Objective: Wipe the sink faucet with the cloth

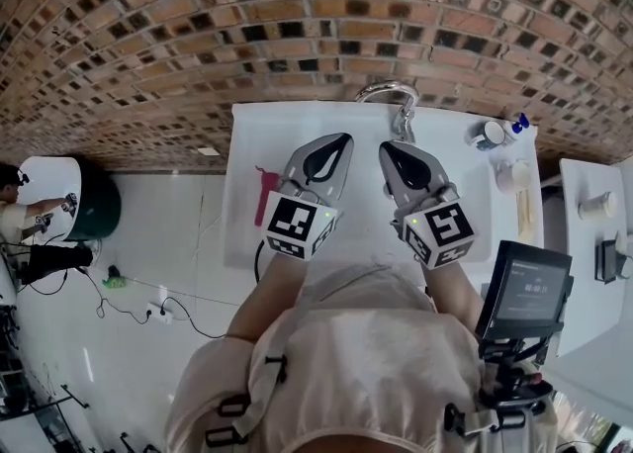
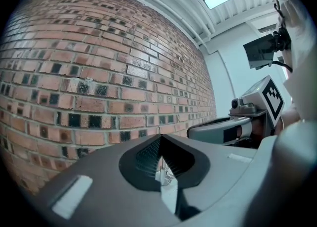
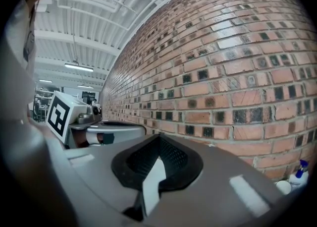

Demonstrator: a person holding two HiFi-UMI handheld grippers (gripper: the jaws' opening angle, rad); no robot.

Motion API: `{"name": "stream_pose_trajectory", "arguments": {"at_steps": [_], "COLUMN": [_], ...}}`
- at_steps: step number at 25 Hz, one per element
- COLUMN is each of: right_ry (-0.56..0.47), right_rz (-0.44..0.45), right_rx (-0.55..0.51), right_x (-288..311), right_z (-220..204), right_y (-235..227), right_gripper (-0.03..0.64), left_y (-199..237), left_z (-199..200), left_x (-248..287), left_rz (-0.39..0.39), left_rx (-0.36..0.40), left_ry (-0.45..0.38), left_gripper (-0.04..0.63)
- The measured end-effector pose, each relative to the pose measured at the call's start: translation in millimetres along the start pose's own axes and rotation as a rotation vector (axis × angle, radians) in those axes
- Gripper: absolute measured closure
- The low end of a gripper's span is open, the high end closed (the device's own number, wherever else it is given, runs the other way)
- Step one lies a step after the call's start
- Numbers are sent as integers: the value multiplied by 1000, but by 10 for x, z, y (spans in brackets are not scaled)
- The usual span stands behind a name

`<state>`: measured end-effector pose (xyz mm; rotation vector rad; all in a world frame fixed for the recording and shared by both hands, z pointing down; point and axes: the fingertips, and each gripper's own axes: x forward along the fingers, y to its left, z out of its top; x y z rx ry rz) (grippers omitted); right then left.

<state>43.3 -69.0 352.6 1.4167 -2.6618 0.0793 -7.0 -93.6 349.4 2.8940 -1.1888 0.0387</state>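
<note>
The chrome faucet (image 1: 392, 97) arches over the back rim of the white sink (image 1: 247, 174) below the brick wall. My left gripper (image 1: 342, 140) and right gripper (image 1: 388, 148) hover side by side over the basin, both pointing at the wall just short of the faucet. Each has its jaws together with nothing between them. In the left gripper view the tips meet at the left gripper (image 2: 159, 136), with the right gripper (image 2: 223, 129) beside it. The right gripper (image 3: 158, 135) looks the same, with the left gripper (image 3: 114, 132) alongside. A pink-red item (image 1: 265, 194) lies on the sink's left rim; I cannot tell whether it is the cloth.
Cups (image 1: 488, 135) and a spray bottle (image 1: 516, 126) stand on the counter right of the faucet; the bottle (image 3: 299, 170) also shows low right in the right gripper view. A screen (image 1: 524, 288) hangs at the person's right hip. On the floor at left are a dark bin (image 1: 99, 206) and cables.
</note>
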Motion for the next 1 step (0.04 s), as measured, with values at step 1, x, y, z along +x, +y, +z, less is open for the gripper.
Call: {"name": "stream_pose_trajectory", "arguments": {"at_steps": [1], "right_ry": [2], "right_rz": [-2], "right_rx": [-6], "right_x": [-9], "right_z": [-6], "right_y": [-20], "right_gripper": [624], "left_y": [-15], "left_z": [6], "left_x": [21], "left_rz": [-3], "left_rx": [0], "left_ry": [-7], "left_gripper": [594]}}
